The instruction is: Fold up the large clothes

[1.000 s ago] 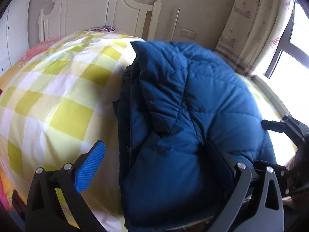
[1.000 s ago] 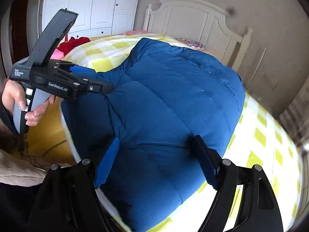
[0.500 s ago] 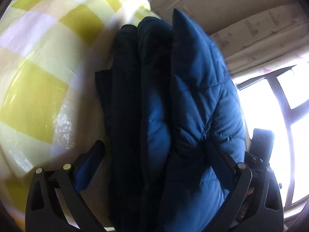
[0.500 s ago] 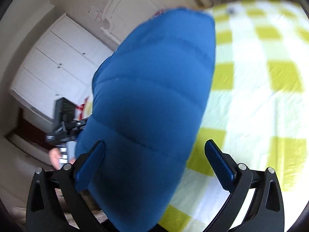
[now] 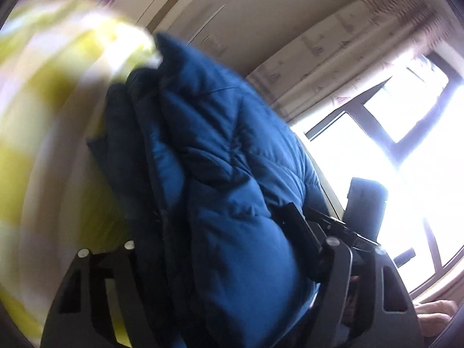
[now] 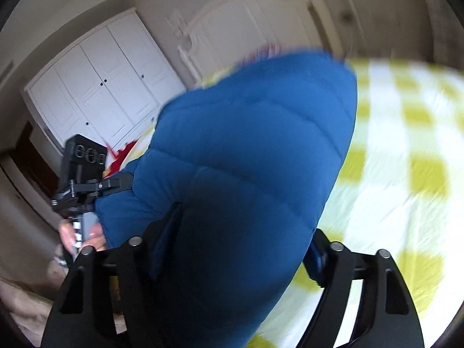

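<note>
A thick blue puffer jacket (image 5: 220, 191) lies folded in layers on the yellow-and-white checked bed (image 5: 43, 133). My left gripper (image 5: 220, 249) is shut on the jacket's near edge, the padded layers squeezed between its jaws. My right gripper (image 6: 240, 240) is shut on the same jacket (image 6: 255, 150) at the other side of the near edge. Each gripper shows in the other's view: the right one (image 5: 362, 217) beside the jacket, the left one (image 6: 87, 185) held by a hand. The views are tilted and blurred.
A white headboard (image 6: 237, 26) and white wardrobe (image 6: 101, 87) stand behind the bed. A bright window (image 5: 406, 133) with a pale curtain (image 5: 333, 58) is to the right. Red clothing (image 6: 124, 156) lies at the bed's far left. Checked sheet (image 6: 406, 174) spreads to the right.
Both grippers have closed from open onto the jacket's near edge. Both views have tilted and lifted, and the jacket's near end has risen with them.
</note>
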The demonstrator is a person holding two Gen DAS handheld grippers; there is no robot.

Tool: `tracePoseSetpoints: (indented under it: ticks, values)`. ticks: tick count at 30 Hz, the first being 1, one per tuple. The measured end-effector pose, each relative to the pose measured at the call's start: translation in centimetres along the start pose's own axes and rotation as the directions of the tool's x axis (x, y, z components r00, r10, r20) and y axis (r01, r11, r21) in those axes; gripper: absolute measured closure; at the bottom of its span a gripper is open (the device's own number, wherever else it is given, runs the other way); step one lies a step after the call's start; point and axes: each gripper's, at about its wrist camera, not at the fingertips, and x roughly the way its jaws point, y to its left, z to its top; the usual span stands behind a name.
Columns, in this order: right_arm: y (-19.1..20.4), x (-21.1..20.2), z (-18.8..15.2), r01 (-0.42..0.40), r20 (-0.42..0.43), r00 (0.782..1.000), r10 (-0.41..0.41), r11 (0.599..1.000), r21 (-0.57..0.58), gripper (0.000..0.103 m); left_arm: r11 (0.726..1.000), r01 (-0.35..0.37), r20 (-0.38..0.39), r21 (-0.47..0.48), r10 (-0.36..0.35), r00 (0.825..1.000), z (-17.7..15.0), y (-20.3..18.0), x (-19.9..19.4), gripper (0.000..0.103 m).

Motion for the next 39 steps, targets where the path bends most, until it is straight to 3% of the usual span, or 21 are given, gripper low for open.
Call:
tracePoseSetpoints:
  ticks: [5, 11, 14, 16, 17, 18, 20, 22, 23, 24, 25, 27, 29, 30, 31, 33, 34, 35, 36, 37, 39]
  values:
    - [-0.6, -3.3, 3.9, 0.145, 0.153, 0.98, -0.131, 0.986, -0.088, 0.034, 0.994, 0.025, 0.055, 0.105, -0.031, 0.998, 5.1, -4.6, 3.6, 0.03]
    - [-6.2, -5.9, 10.4, 0.308, 0.267, 0.924, -0.274, 0.947, -0.093, 0.034, 0.991, 0.046, 0.085, 0.129, -0.057, 0.995, 11.3, -6.9, 13.2, 0.031]
    - [-11.4, -5.1, 11.9, 0.351, 0.213, 0.918, -0.335, 0.935, -0.046, 0.034, 1.0, -0.008, -0.035, 0.026, 0.008, 0.999, 11.2, -5.3, 20.2, 0.033]
    - [-15.7, -2.8, 11.0, 0.391, 0.075, 0.917, -0.391, 0.92, 0.021, 0.033, 0.995, -0.095, -0.157, -0.035, 0.089, 0.984, 9.4, -3.3, 24.2, 0.027]
    - [-17.4, -1.1, 10.0, 0.421, -0.013, 0.907, -0.421, 0.907, 0.025, 0.031, 0.995, -0.091, -0.14, -0.045, 0.084, 0.987, 8.2, -2.6, 24.9, 0.022]
    - [-19.4, -0.8, 8.7, 0.414, -0.025, 0.91, -0.414, 0.905, 0.1, 0.029, 0.996, -0.084, -0.102, -0.018, 0.082, 0.991, 7.5, -2.7, 24.6, 0.022]
    - [-19.8, -1.6, 8.2, 0.386, -0.007, 0.921, -0.389, 0.911, 0.144, 0.028, 0.996, -0.09, -0.107, -0.013, 0.088, 0.99, 7.3, -2.8, 24.3, 0.022]
    - [-18.2, -1.6, 8.8, 0.466, -0.017, 0.884, -0.468, 0.876, 0.124, 0.024, 0.995, -0.099, -0.12, -0.017, 0.096, 0.988, 7.5, -3.0, 23.9, 0.021]
    - [-16.3, -1.8, 9.3, 0.552, 0.012, 0.831, -0.556, 0.828, 0.096, 0.023, 0.994, -0.109, -0.119, -0.013, 0.107, 0.987, 7.7, -3.1, 24.0, 0.021]
    - [-15.3, -2.2, 9.8, 0.591, 0.051, 0.802, -0.595, 0.803, 0.078, 0.014, 0.993, -0.12, -0.113, -0.01, 0.119, 0.986, 7.6, -3.2, 23.9, 0.021]
    - [-13.6, -2.3, 9.8, 0.602, 0.097, 0.791, -0.604, 0.797, 0.057, 0.011, 0.992, -0.127, -0.104, -0.011, 0.125, 0.987, 7.8, -3.6, 23.9, 0.021]
    - [-10.5, -1.1, 9.8, 0.588, 0.15, 0.801, -0.579, 0.809, -0.02, 0.011, 0.99, -0.137, -0.078, -0.015, 0.136, 0.988, 7.2, -3.9, 23.0, 0.021]
    - [-9.0, 2.1, 8.4, 0.599, 0.044, 0.798, -0.601, 0.783, -0.166, 0.01, 0.987, -0.161, -0.057, -0.01, 0.16, 0.985, 6.4, -4.6, 22.4, 0.019]
    - [-8.3, 3.5, 7.5, 0.635, 0.042, 0.763, -0.645, 0.737, -0.233, 0.01, 0.98, -0.198, -0.056, 0.032, 0.2, 0.978, 6.1, -5.2, 22.1, 0.018]
    - [-7.3, 3.7, 5.9, 0.677, 0.102, 0.723, -0.683, 0.673, -0.297, 0.01, 0.971, -0.229, -0.048, 0.073, 0.233, 0.971, 5.8, -5.9, 21.2, 0.015]
    - [-6.3, 3.3, 5.3, 0.671, 0.09, 0.726, -0.682, 0.674, -0.31, 0.01, 0.931, -0.316, 0.017, 0.186, 0.318, 0.948, 5.4, -8.7, 19.7, 0.012]
    - [-5.9, 2.7, 5.0, 0.642, 0.063, 0.751, -0.657, 0.704, -0.304, 0.01, 0.9, -0.368, 0.067, 0.235, 0.363, 0.93, 5.2, -9.7, 18.7, 0.006]
    - [-5.4, 1.8, 4.7, 0.59, 0.018, 0.789, -0.614, 0.749, -0.301, 0.011, 0.844, -0.444, 0.15, 0.3, 0.417, 0.896, 5.0, -11.5, 17.3, 0.002]
    - [-5.6, 0.2, 4.1, 0.573, 0.015, 0.802, -0.597, 0.762, -0.3, 0.011, 0.776, -0.517, 0.251, 0.361, 0.454, 0.855, 4.7, -13.6, 15.6, 0.002]
    - [-4.6, -1.7, 3.6, 0.574, 0.052, 0.808, -0.587, 0.763, -0.297, 0.011, 0.711, -0.577, 0.339, 0.402, 0.47, 0.815, 4.5, -15.5, 14.3, 0.002]
    - [-2.0, -5.4, 3.9, 0.596, 0.158, 0.802, -0.577, 0.753, -0.277, 0.011, 0.612, -0.664, 0.464, 0.429, 0.482, 0.743, 4.3, -18.6, 12.5, 0.002]
